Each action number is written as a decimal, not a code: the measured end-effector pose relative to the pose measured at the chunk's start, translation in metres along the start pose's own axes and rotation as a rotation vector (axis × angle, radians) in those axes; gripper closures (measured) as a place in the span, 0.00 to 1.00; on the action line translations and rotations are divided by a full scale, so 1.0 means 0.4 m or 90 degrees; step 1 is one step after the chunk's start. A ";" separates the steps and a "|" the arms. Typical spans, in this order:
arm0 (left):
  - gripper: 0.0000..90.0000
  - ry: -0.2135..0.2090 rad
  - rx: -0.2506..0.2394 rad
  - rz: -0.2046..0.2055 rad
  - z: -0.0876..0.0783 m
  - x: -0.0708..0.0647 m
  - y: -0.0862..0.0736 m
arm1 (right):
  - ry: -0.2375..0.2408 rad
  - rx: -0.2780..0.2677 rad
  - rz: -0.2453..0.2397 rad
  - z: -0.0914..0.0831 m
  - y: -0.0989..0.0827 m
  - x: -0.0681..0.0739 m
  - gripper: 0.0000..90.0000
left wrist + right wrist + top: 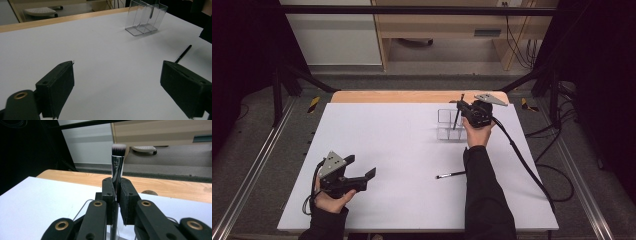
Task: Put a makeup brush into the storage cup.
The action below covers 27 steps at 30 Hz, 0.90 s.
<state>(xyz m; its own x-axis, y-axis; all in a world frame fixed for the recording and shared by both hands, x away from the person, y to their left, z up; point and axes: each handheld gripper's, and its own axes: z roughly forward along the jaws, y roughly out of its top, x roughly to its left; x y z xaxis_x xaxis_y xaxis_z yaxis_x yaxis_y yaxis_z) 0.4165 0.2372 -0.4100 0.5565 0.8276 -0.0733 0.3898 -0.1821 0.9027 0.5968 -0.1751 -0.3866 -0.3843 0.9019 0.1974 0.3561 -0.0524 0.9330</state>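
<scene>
The right gripper (pixel 460 106) has its fingers (pixel 127 195) clamped on a makeup brush (pixel 117 165), held upright with the bristles on top and the handle pointing down into the clear divided holder (pixel 450 125), which stands at about one o'clock on the worktop (pixel 387 150). In the left gripper view the handle's tip (pixel 151 11) shows inside one of the rear compartments, above its floor as far as I can tell.

The likely trouble is the holder itself. It is light, thin-walled and unsecured, so a handle that catches a divider or presses sideways on a wall could push or tip it. The grip sits near the metal ferrule, which looks slick; if the brush slips or pivots between the pads, the handle could swing off line and miss the slot. Letting go too high could make the brush drop hard and lean, dragging the holder with it.

The left gripper (pixel 359 175) rests at about seven o'clock, its fingers (pixel 57 87) wide apart around nothing, well away from the holder and not steadying it. A second, thinner brush (pixel 451 175) lies flat at about five o'clock, near the right sleeve, where a careless forearm could sweep it.

The worktop is a plain white sheet over a wooden top whose edge shows at twelve o'clock. Beyond are grey floor, pale cabinets and wooden furniture; black frame rails and trailing cables flank both sides.
</scene>
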 end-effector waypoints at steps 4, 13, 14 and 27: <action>0.12 -0.001 0.002 0.000 0.002 0.000 -0.001 | 0.000 0.006 -0.001 0.004 -0.011 -0.001 0.93; 0.12 0.000 0.003 0.001 0.003 -0.001 -0.001 | 0.001 0.021 0.005 0.013 -0.035 -0.001 0.93; 0.12 -0.001 0.003 0.001 0.003 -0.001 -0.002 | -0.001 0.023 0.003 0.013 -0.037 -0.002 0.93; 0.12 -0.001 0.006 0.003 0.005 -0.003 -0.002 | 0.000 0.049 -0.013 0.001 -0.049 0.002 0.86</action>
<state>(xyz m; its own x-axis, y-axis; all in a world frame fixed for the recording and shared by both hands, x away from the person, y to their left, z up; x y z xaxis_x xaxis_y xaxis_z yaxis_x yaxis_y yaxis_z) 0.4169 0.2353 -0.4113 0.5602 0.8254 -0.0699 0.3938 -0.1911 0.8991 0.5899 -0.1731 -0.4048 -0.3925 0.9023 0.1784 0.4123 -0.0007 0.9110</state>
